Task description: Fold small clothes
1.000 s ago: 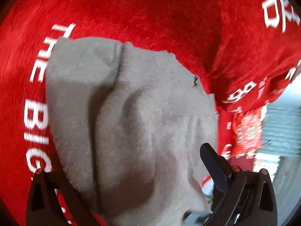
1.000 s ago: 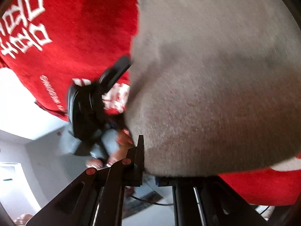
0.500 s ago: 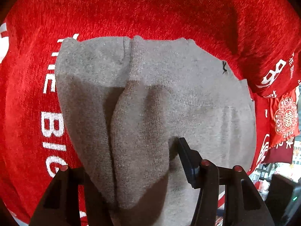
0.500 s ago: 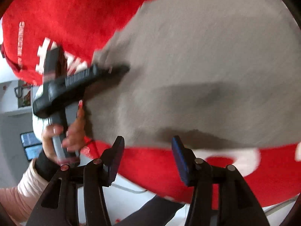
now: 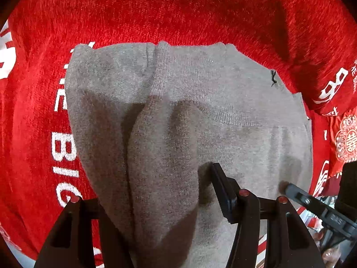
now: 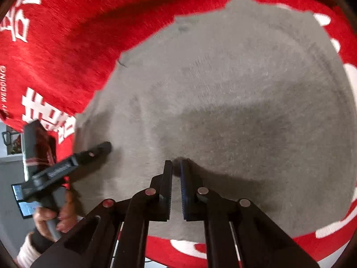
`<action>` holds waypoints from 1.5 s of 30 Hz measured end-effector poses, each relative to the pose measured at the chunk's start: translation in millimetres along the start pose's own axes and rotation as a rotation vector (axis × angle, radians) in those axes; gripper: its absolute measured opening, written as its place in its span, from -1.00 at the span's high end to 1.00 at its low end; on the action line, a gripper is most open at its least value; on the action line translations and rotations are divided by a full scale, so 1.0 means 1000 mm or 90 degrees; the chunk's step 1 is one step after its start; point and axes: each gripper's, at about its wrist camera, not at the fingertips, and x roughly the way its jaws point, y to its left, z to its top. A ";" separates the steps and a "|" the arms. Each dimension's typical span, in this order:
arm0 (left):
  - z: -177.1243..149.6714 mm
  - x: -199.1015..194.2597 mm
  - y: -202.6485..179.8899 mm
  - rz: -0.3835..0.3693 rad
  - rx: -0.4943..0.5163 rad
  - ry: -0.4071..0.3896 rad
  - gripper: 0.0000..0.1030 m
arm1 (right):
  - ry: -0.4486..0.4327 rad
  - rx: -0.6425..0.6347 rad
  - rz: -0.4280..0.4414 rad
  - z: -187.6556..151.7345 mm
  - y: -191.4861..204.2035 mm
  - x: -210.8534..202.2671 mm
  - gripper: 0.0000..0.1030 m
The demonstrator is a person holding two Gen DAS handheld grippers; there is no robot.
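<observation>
A grey knitted garment [image 5: 223, 116] lies on a red cloth [image 5: 156, 11] with white lettering. In the left wrist view a raised fold of it [image 5: 160, 167] passes between the fingers of my left gripper [image 5: 156, 178], whose jaws stand wide apart; the left finger is hidden under the fabric. In the right wrist view the garment [image 6: 234, 78] fills the middle. My right gripper [image 6: 176, 164] is nearly shut, its tips pressed down on the grey fabric, with no fold visibly between them. The left gripper [image 6: 98, 149] shows at the garment's left edge.
The red cloth covers the whole table and hangs over its edge at right [image 5: 330, 102]. A person's hand [image 6: 53, 218] holds the left tool beyond the table edge. A room with a screen [image 6: 20, 198] lies beyond.
My right gripper has closed from wide open to nearly shut and moved forward onto the garment. My left gripper has come slightly lower over the fold. The garment now lies flatter.
</observation>
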 end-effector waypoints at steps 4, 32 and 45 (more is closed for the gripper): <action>0.002 0.001 -0.007 0.032 0.003 0.004 -0.14 | 0.000 -0.014 0.011 0.000 -0.002 0.001 0.92; 0.004 -0.069 -0.232 -0.069 0.226 -0.113 0.56 | -0.044 0.119 0.196 -0.029 -0.127 -0.078 0.84; -0.030 0.043 -0.329 0.156 0.373 -0.039 0.44 | -0.043 0.210 0.207 -0.056 -0.208 -0.092 0.84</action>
